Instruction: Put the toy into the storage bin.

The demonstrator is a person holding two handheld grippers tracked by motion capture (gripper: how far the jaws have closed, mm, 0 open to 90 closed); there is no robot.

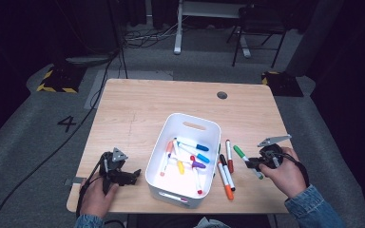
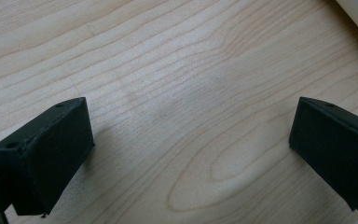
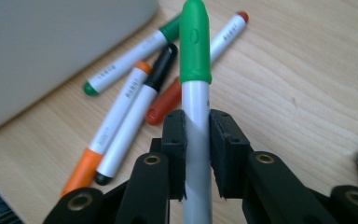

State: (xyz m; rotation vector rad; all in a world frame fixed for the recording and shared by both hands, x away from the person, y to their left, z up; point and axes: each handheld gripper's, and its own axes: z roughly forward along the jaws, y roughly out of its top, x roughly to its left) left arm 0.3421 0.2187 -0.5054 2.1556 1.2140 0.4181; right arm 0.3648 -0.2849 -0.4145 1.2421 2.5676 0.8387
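A dim room with grey carpet surrounds a light wooden desk [image 1: 138, 109]; chair legs and floor cables stand in the background.

Right tongs [image 3: 196, 154]: clamped on the white barrel of a green-capped marker [image 3: 195, 56], pads pressing it from both sides. The cap end projects forward beyond the pads, clear of the desk surface. In the high view the right tongs [image 1: 253, 164] sit at the near right of the desk, the held marker [image 1: 244, 157] angled away from them towards the far left.

Ahead of the right tongs, loose on the desk: an orange-capped marker [image 3: 109, 133] and a black-capped marker [image 3: 140, 109] lying side by side and touching, a red-capped marker [image 3: 200, 63] partly behind the held one, and another green marker [image 3: 130, 60] just beside the tub wall.

White plastic tub [image 1: 208, 164]: between the two tongs, holding several markers with blue, orange, yellow, purple and red caps.

Left tongs [image 2: 191, 149]: jaws wide apart, nothing between them, bare wood grain beneath. In the high view the left tongs [image 1: 134, 176] lie low at the desk's near left, pointing towards the tub, near it but apart.
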